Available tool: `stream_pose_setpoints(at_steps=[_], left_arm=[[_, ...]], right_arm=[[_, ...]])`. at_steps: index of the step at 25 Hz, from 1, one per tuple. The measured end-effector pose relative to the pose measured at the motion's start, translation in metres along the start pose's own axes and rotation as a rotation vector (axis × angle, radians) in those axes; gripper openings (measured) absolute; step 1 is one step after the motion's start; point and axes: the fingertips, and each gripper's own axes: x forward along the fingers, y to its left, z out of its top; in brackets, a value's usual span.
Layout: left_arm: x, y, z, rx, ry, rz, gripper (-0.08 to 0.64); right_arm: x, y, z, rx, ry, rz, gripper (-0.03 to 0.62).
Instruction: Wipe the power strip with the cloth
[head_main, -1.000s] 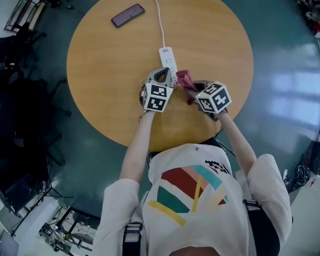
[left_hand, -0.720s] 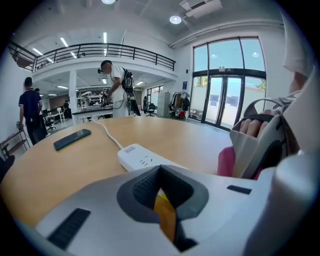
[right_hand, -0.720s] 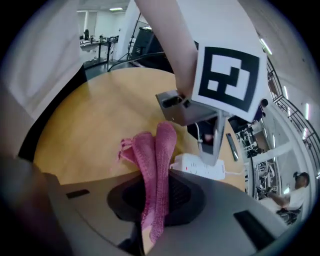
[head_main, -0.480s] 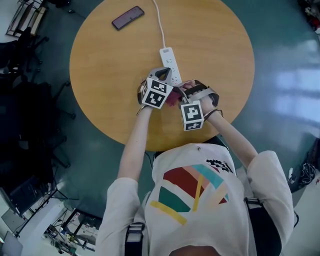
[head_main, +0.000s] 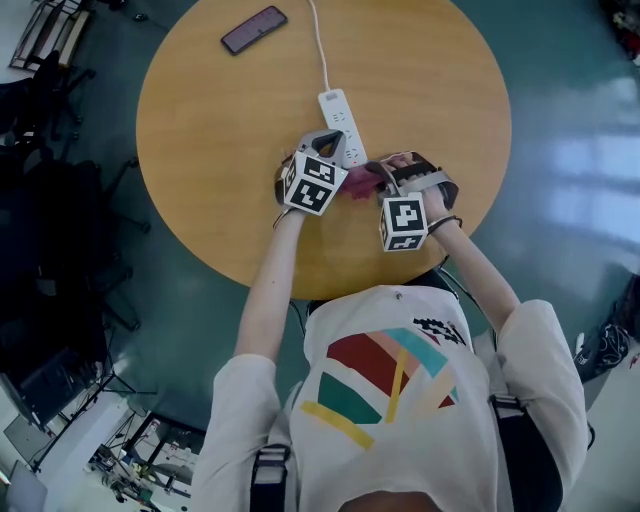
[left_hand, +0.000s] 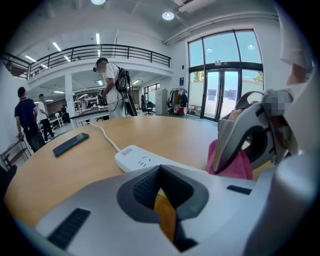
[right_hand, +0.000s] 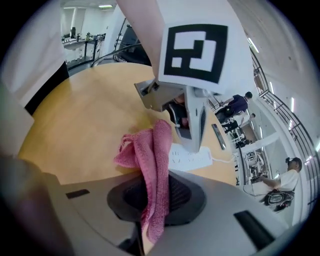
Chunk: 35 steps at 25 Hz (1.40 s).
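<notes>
The white power strip lies on the round wooden table, its cord running to the far edge. My left gripper rests shut and empty beside the strip's near end. In the left gripper view the power strip lies just ahead of the left gripper. My right gripper points left and is shut on the pink cloth, which bunches on the table just short of the strip's near end. In the right gripper view the cloth hangs from the right gripper, with the power strip beyond it.
A dark phone lies at the table's far left, also visible as the phone in the left gripper view. The table's near edge is close to the person's body. Several people stand in the hall behind.
The right gripper dropped the cloth from beside the strip toward the table, swung toward the left gripper, then shifted back right a little. The left gripper has hardly moved.
</notes>
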Motion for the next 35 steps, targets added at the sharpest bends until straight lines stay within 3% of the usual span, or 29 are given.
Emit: stream_pose_setpoints(at_steps=[5,9,12,15,17,20,22,26,28,31,35], left_arm=[[0.0,0.001,-0.001,-0.023,-0.009,-0.002,0.034],[0.001,0.002,0.001,-0.046,-0.013,0.01,0.034],[-0.002,-0.001,-0.001,-0.043,0.033,0.083,0.034],[-0.011,-0.028,0.003,-0.124,0.021,0.123,0.034],[-0.009,-0.053,0.005,-0.182,-0.005,0.117,0.034],[0.0,-0.068,-0.001,-0.181,-0.015,0.152,0.034],[0.002,-0.063,-0.005,-0.177,-0.016,0.198,0.034],[-0.01,-0.04,-0.018,-0.26,0.014,0.31,0.034],[-0.021,-0.025,-0.026,-0.265,0.029,0.369,0.034],[-0.043,0.022,-0.033,-0.281,0.034,0.466,0.034],[-0.059,0.049,-0.037,-0.342,0.004,0.551,0.034]], right_arm=[[-0.001,-0.009,-0.04,-0.005,0.092,-0.024,0.04],[-0.01,-0.019,-0.057,0.085,0.093,-0.042,0.038],[-0.021,-0.034,-0.065,0.126,0.091,-0.071,0.039],[-0.031,-0.056,-0.068,0.074,0.07,-0.081,0.038],[-0.036,-0.075,-0.068,-0.014,0.051,-0.067,0.039],[-0.035,-0.101,-0.055,-0.158,0.027,-0.062,0.039],[-0.032,-0.109,-0.042,-0.203,0.002,-0.065,0.039],[-0.025,-0.1,-0.02,-0.283,-0.068,-0.024,0.038],[-0.017,-0.097,-0.006,-0.44,-0.1,0.003,0.039],[0.004,-0.125,0.042,-0.747,-0.179,0.044,0.038],[0.026,-0.148,0.105,-1.011,-0.301,0.207,0.038]])
